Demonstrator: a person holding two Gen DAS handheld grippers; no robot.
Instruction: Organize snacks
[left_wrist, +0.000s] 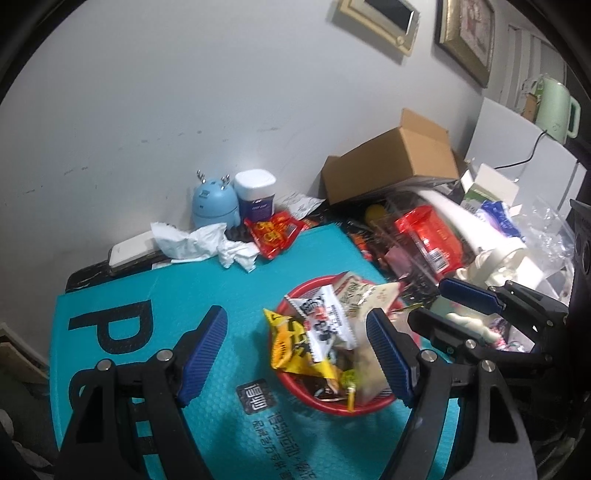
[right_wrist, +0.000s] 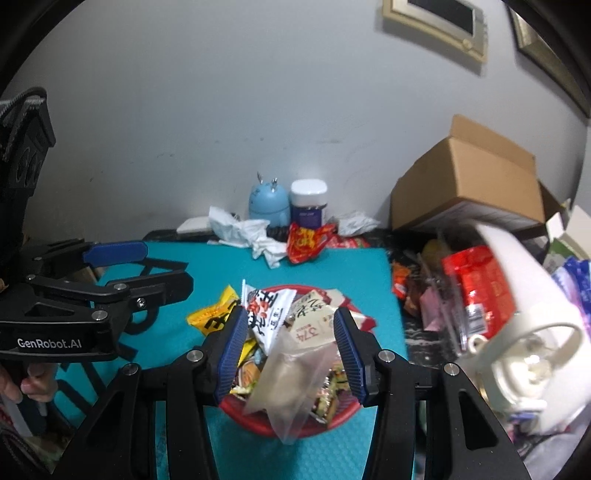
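Observation:
A red bowl (left_wrist: 334, 405) heaped with snack packets sits on a teal mat (left_wrist: 155, 295); it also shows in the right wrist view (right_wrist: 258, 424). A yellow packet (left_wrist: 291, 350) and a white packet (left_wrist: 325, 325) lie on top. My left gripper (left_wrist: 297, 354) is open, its jaws either side of the bowl's left part. My right gripper (right_wrist: 291, 354) is open above the bowl, with a clear plastic packet (right_wrist: 295, 376) between its fingers; I cannot tell whether they touch it. A red snack packet (left_wrist: 273, 230) lies at the mat's far edge.
A blue toy (left_wrist: 214, 203), a white jar (left_wrist: 255, 194) and crumpled tissue (left_wrist: 199, 243) stand by the wall. A cardboard box (left_wrist: 391, 162), a clear container holding a red packet (left_wrist: 428, 232) and a white kettle (right_wrist: 524, 332) crowd the right side.

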